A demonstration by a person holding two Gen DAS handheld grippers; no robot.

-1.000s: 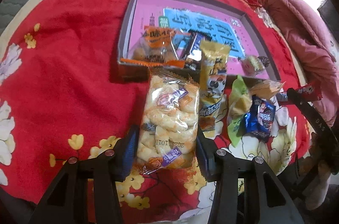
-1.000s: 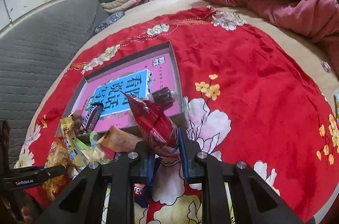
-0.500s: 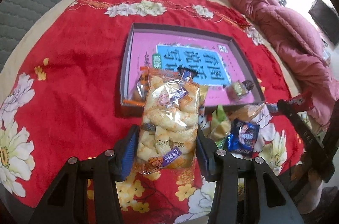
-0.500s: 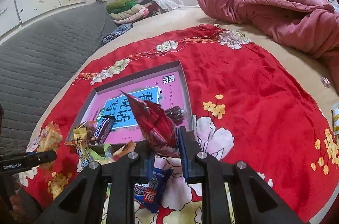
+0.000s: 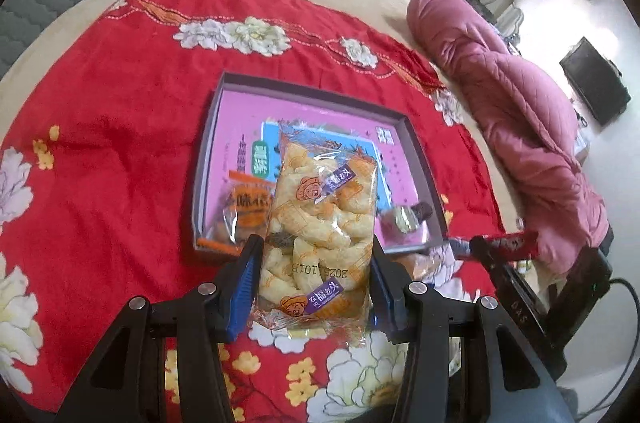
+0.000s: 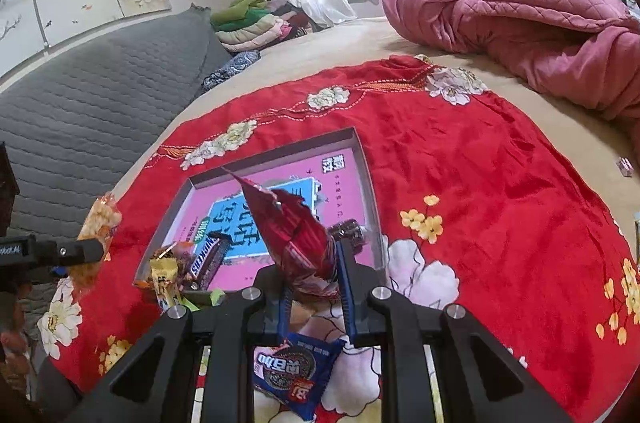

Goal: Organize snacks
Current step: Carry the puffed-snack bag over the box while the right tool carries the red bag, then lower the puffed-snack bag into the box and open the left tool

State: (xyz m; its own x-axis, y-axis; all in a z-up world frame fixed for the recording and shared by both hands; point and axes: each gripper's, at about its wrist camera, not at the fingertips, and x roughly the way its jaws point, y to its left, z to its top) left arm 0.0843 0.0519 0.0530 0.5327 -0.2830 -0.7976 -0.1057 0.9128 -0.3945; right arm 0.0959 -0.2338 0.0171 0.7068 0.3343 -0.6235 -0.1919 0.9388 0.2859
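Note:
My left gripper (image 5: 314, 277) is shut on a clear bag of pale puffed snacks (image 5: 320, 223), held above the red cloth in front of the shallow box (image 5: 208, 151) with a pink and blue floor. My right gripper (image 6: 312, 281) is shut on a dark red snack packet (image 6: 296, 235) that sticks up over the near edge of the same box (image 6: 364, 159). Inside the box lie an orange packet (image 5: 246, 207), a dark chocolate bar (image 6: 208, 255) and a small dark wrapped sweet (image 6: 350, 229). A blue cookie packet (image 6: 292, 371) lies on the cloth under my right gripper.
A yellow packet (image 6: 164, 279) and green wrappers lie by the box's near left corner. A pink quilt (image 6: 520, 23) is heaped at the far right of the bed. A grey padded headboard (image 6: 100, 83) runs along the left. Folded clothes (image 6: 256, 23) are stacked by the window.
My left gripper has risen with the puffed snack bag, so more of the bed and room shows and the loose snacks have dropped out of its view. The right gripper tilted up a little, still holding the red packet.

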